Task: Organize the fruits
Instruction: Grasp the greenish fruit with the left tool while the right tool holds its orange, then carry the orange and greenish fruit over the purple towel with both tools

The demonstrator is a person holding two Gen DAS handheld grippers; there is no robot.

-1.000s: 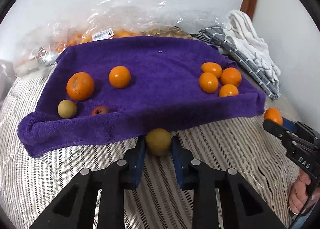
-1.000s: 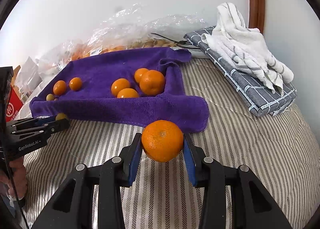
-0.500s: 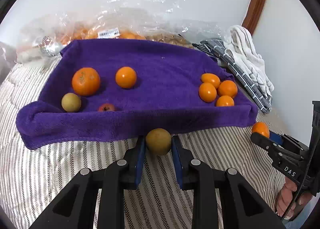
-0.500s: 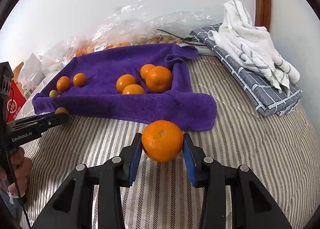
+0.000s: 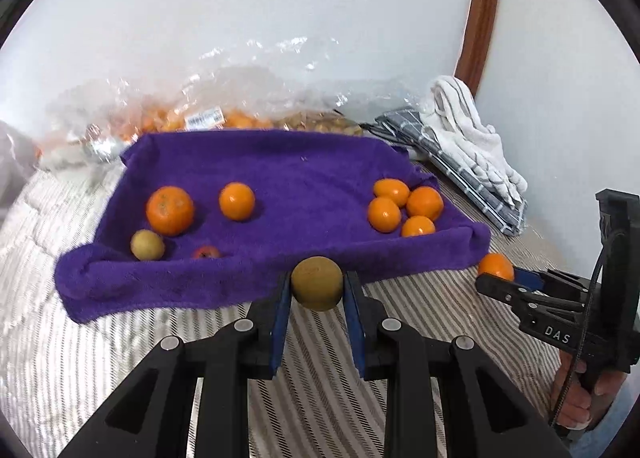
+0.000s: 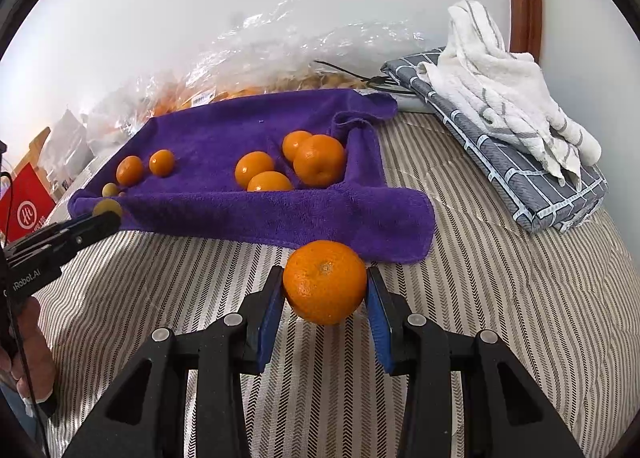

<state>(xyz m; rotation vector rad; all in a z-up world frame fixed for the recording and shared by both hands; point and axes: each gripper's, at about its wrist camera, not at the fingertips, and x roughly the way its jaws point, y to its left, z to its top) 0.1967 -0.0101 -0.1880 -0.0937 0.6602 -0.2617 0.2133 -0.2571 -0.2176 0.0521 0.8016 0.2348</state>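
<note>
Between the blue pads of the left tongs [image 5: 317,290] sits a small yellow-green fruit [image 5: 317,288], clamped tight and held above the striped bed cover [image 5: 320,398], just in front of the near edge of the purple towel [image 5: 304,174]. The right tongs [image 6: 325,286] are closed on 1 large orange [image 6: 325,281], held off the cover near the towel's right front corner.

That towel has its edges folded up like a shallow tray. Inside it, at the left end, lie 2 oranges [image 5: 170,210], 1 small yellow-green fruit [image 5: 147,245] and 1 small reddish fruit [image 5: 206,252], partly hidden by the near fold. At the right end 4 oranges [image 5: 424,203] cluster together, touching.

Behind the towel, against the wall, lie clear plastic bags [image 5: 224,98] with more orange fruit inside; their number cannot be told. To the far right, a white towel [image 6: 500,78] rests on a folded grey checked cloth [image 6: 520,170].
</note>
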